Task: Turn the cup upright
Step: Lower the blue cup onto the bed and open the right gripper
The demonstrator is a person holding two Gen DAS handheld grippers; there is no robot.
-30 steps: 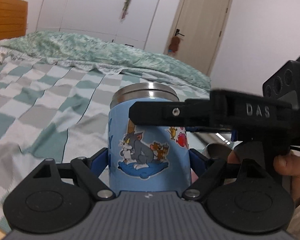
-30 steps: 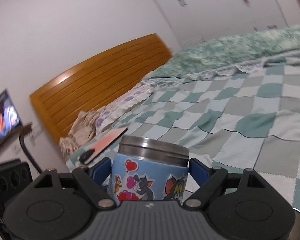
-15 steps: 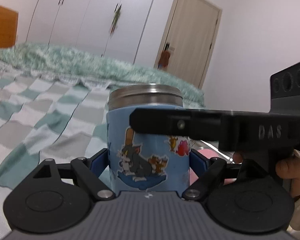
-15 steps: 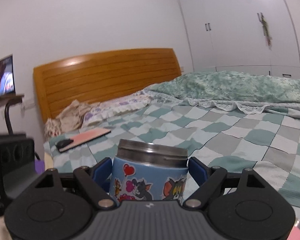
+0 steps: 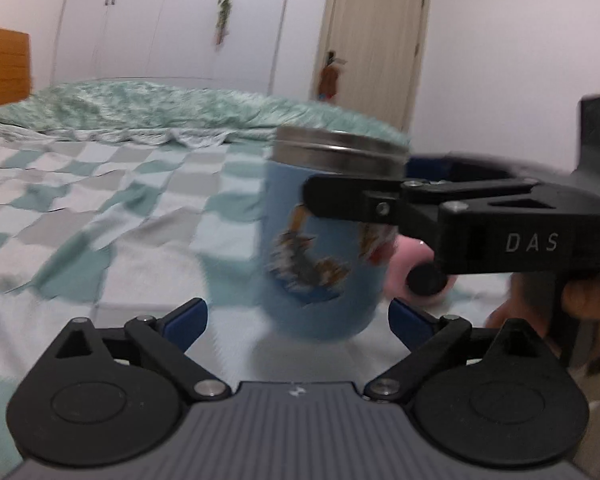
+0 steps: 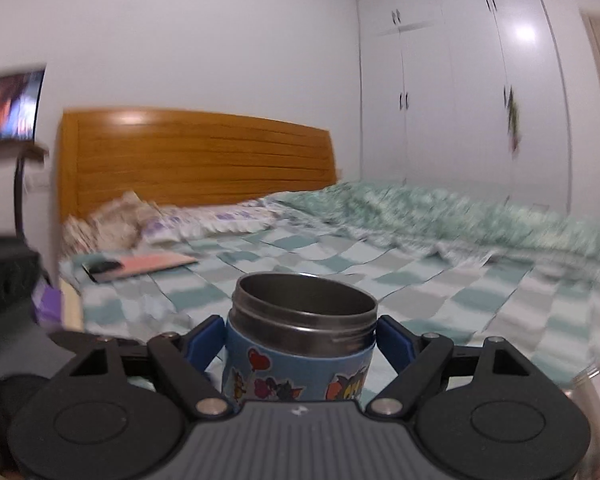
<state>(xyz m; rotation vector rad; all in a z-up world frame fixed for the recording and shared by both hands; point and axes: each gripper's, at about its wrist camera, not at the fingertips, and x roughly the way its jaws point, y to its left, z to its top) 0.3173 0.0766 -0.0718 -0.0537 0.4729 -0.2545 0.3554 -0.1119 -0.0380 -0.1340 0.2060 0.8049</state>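
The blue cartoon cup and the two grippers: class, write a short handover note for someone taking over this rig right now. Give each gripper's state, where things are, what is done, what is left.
Right gripper: shut on the cup, blue pads on both sides just below the steel rim.
Left gripper: open, pads apart, with the cup seen just beyond them and not touched.
Cup: upright, open mouth facing up, held over the checked bedspread; whether its base touches the bed cannot be told.
Done: the cup is upright.
Left: probably set it down steady and open the right gripper.
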